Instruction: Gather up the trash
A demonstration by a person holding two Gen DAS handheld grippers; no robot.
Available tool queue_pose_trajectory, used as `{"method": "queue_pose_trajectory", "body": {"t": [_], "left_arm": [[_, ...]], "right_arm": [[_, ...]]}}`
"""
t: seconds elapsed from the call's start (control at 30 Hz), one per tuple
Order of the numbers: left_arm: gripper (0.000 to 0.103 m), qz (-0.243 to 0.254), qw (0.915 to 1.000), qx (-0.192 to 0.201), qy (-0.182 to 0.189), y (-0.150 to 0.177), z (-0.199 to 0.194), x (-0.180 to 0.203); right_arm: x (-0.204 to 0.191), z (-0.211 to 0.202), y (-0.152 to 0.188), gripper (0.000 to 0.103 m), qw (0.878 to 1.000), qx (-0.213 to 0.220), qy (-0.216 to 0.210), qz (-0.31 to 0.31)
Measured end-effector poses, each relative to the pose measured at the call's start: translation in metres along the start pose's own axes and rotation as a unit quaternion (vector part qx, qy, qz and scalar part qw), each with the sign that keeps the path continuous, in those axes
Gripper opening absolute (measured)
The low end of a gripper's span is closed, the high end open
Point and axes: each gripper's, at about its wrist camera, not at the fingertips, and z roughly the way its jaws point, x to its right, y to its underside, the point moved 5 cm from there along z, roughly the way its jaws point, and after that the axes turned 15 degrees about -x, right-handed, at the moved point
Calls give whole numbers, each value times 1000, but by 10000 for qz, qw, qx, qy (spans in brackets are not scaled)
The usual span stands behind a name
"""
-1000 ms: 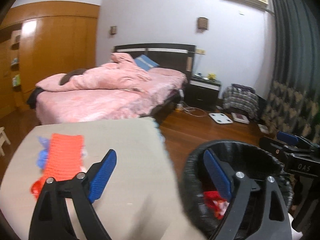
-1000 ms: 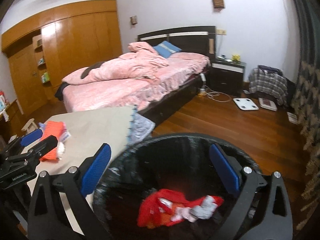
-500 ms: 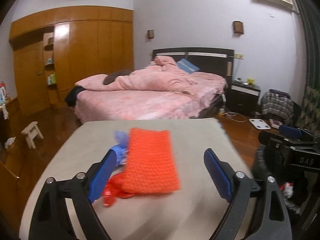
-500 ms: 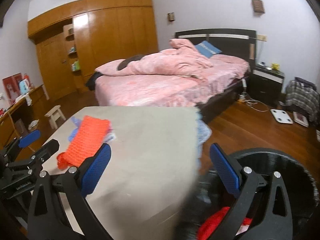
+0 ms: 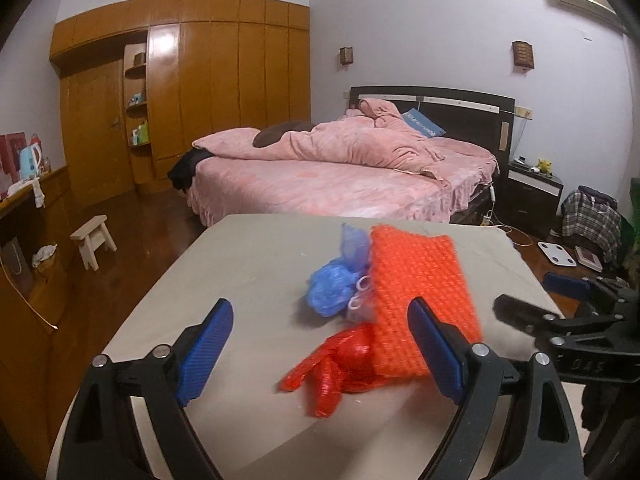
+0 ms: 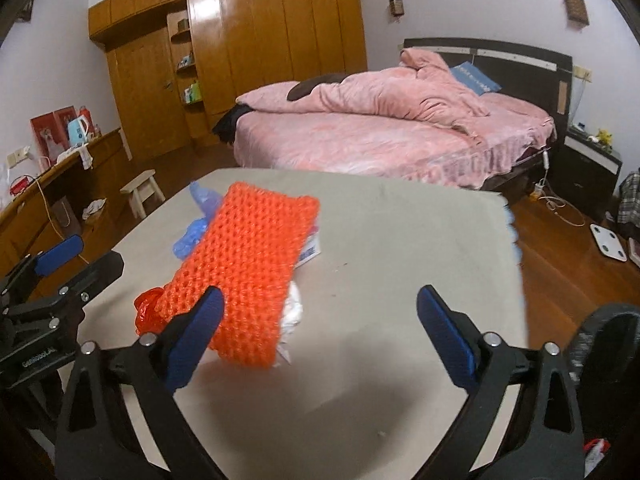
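A pile of trash lies on the beige table (image 5: 240, 280): an orange mesh sleeve (image 5: 420, 288) (image 6: 256, 268), a crumpled red plastic bag (image 5: 336, 364) (image 6: 146, 312), a blue plastic bag (image 5: 332, 288) (image 6: 192, 232) and white scraps (image 6: 294, 312) under the sleeve. My left gripper (image 5: 320, 344) is open just short of the red bag, which shows between its fingers. My right gripper (image 6: 320, 336) is open with its jaws closing. Its left finger is by the sleeve's near end, and nothing is pressed between the pads. Each gripper shows at the edge of the other's view.
A black-lined bin (image 6: 600, 340) with red trash (image 6: 596, 446) inside stands by the table's right edge. Beyond the table are a pink bed (image 5: 340, 184), a small stool (image 5: 94, 240), a wooden wardrobe (image 5: 224, 80) and a side desk (image 6: 60, 184).
Both views have swung left, from over the bin to the table. The trash pile now lies right in front of both grippers, and the bin has slid to the right wrist view's lower right edge.
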Motion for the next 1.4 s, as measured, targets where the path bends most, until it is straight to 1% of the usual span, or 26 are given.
{"method": "queue_pose_trajectory", "body": {"t": [0.1, 0.37, 0.4, 0.47, 0.53, 0.57, 0.6, 0.63, 0.73, 0.97, 1.0, 1.07, 1.23, 1.27, 1.33, 1.37, 1.4], "left_arm": [[87, -30, 10000, -23, -5, 2, 3, -6], [87, -202, 9998, -89, -13, 6, 10, -24], [87, -215, 9997, -100, -13, 7, 10, -26], [87, -229, 9996, -132, -35, 7, 11, -27], [87, -261, 9995, -168, -29, 8, 13, -28], [87, -266, 9995, -176, -28, 8, 14, -28], [87, -265, 9995, -178, -29, 8, 14, -28], [87, -260, 9995, -182, -27, 8, 14, -28], [87, -233, 9995, -202, -20, 10, 15, -26], [87, -151, 9996, -219, 13, 8, 13, -18], [87, -143, 9997, -218, 18, 9, 13, -17], [87, -111, 9997, -236, 40, 9, 14, -13], [87, -51, 9991, -358, 203, 11, 21, 0], [87, -31, 9990, -387, 240, 11, 23, 4], [87, 43, 9984, -471, 316, 11, 29, 13], [87, 74, 9981, -502, 336, 11, 31, 16], [86, 124, 9977, -559, 352, 11, 36, 21]], "right_arm": [[-10, 14, -2, 84, 9999, -132, -37, -75], [-31, 46, 0, 83, 9984, -487, -119, -276], [-33, 49, 0, 81, 9980, -539, -162, -283], [-36, 51, -1, 71, 9974, -600, -262, -308], [-38, 51, 0, 55, 9966, -632, -399, -358], [-40, 50, 0, 52, 9963, -615, -447, -392], [-41, 49, 1, 43, 9962, -600, -475, -418], [-42, 47, 1, 39, 9960, -589, -500, -447], [-45, 41, 1, 33, 9954, -520, -632, -504], [-33, 13, -7, 27, 9946, -341, -903, -391], [-30, 9, -8, 24, 9943, -341, -936, -376], [-22, 0, -10, 22, 9945, -313, -945, -329], [4, -12, -5, 22, 9967, -327, -717, -166], [10, -13, -4, 22, 9973, -345, -626, -139], [24, -10, -1, 24, 9986, -469, -230, -127], [30, -8, 1, 25, 9985, -528, -120, -106], [36, -6, 5, 25, 9983, -571, -96, -55]]}}
